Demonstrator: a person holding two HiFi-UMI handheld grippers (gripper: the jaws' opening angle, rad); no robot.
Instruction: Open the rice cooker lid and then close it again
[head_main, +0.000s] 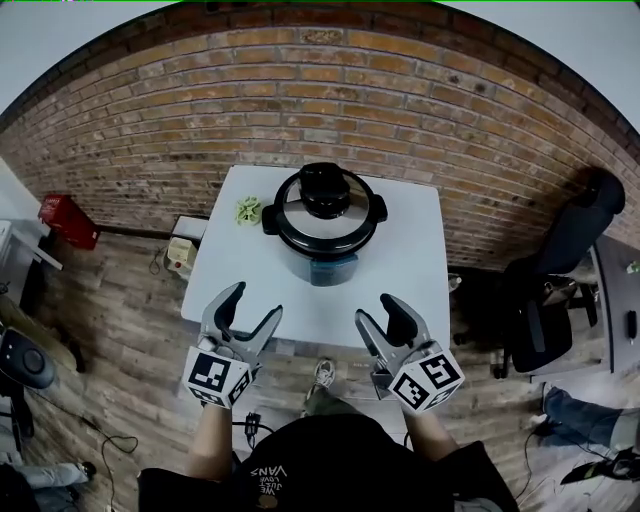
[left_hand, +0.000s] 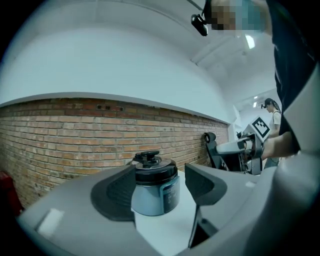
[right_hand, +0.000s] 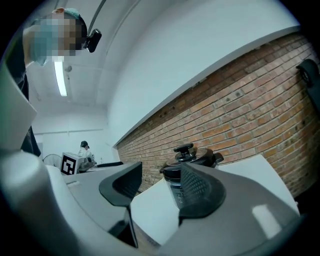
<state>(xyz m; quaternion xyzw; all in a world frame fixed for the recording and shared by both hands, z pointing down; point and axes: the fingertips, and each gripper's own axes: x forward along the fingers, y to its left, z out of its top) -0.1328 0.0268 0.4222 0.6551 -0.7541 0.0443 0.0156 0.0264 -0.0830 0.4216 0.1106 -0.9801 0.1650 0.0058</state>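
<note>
A rice cooker stands on the white table, pale blue body with a silver lid and a black knob; the lid lies shut. My left gripper hangs open at the table's near edge, left of the cooker and apart from it. My right gripper is open too, at the near edge on the right, nothing between its fingers. In the left gripper view the cooker shows between the jaws, farther off. In the right gripper view the cooker is partly hidden behind the right jaw.
A small green object lies on the table's far left corner. A brick wall runs behind the table. A black office chair stands at the right, a red box on the floor at the left.
</note>
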